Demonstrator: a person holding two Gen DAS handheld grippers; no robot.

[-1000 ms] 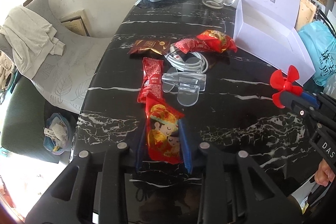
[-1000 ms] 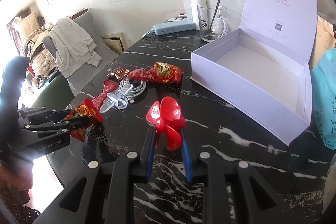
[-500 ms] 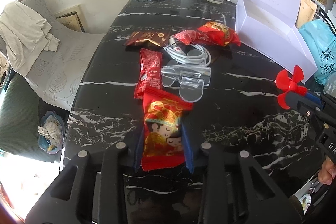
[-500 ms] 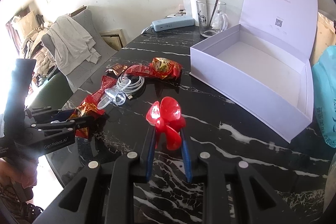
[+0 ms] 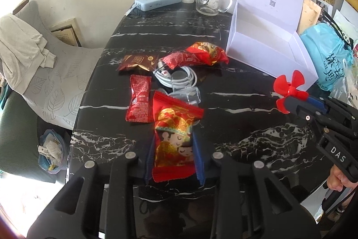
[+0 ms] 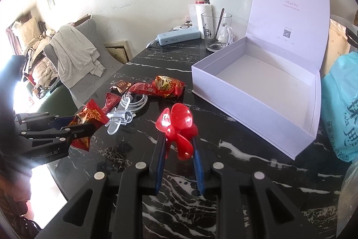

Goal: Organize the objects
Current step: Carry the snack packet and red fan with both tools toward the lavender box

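Pinching a red snack packet (image 5: pixel 173 140) w/ cartoon faces, the left gripper (image 5: pixel 174 158) sits lower centre of the left wrist view, blue pads pressed on both packet sides, packet clear of the black marble bench (image 5: pixel 246 124). Right gripper (image 6: pixel 179 149), lower centre of the right wrist view, is clamped on a red plastic propeller (image 6: pixel 179 124). Open white box (image 6: pixel 257 84), lid up, stands mid-right. Rest of the pile sits centre-left on the bench: ketchup sachet (image 5: pixel 139 101), brown packet (image 5: pixel 136 62), coiled white cable (image 5: pixel 179 77), clear plastic piece (image 6: pixel 119 119), another red snack bag (image 5: pixel 207 53). Glass mug (image 5: pixel 209 0) and blue power bank (image 5: pixel 157 1) at the far edge.
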